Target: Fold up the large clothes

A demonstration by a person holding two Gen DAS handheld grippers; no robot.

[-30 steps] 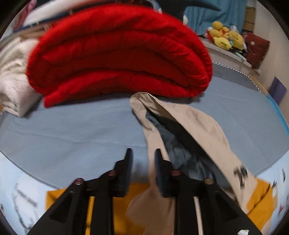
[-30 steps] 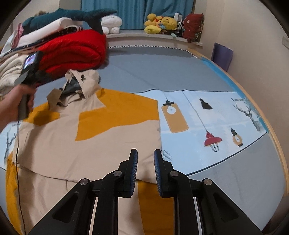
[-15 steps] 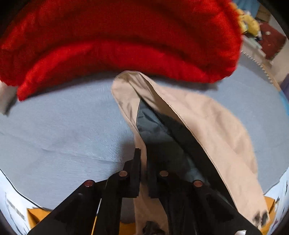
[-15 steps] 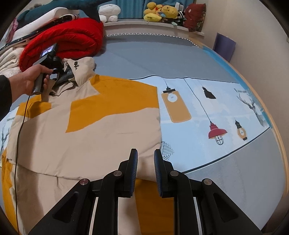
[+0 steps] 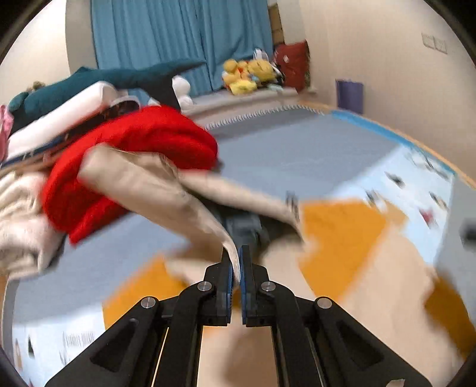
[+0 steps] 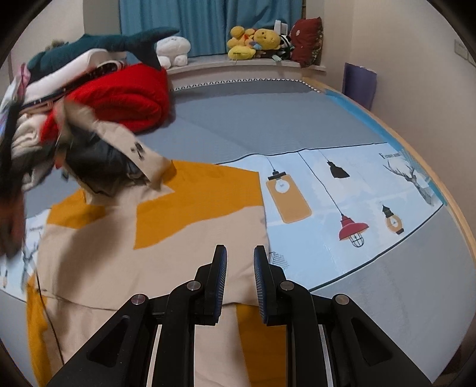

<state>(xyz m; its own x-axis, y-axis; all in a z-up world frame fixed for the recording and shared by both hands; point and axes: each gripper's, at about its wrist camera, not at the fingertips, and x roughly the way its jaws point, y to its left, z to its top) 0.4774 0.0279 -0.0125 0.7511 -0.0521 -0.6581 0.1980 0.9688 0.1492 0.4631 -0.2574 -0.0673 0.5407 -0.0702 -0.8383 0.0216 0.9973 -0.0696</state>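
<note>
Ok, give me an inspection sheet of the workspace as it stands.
Surface: bed, grey sheet, lamp-print mat.
Job's things: beige-orange jacket flat on the mat; hood lifted, blurred.
Clutter: red blanket, shark plush, cream bedding.
Grippers: left gripper shut on the hood edge; right gripper open above the jacket.
Cables: thin black cable across the jacket.
Surroundings: blue curtain, plush toys.

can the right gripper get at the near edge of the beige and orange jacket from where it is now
Probably yes. The right gripper is open and hovers just over the folded edge of the beige and orange jacket, with nothing between them. The left gripper holds the hood end, far off.
</note>
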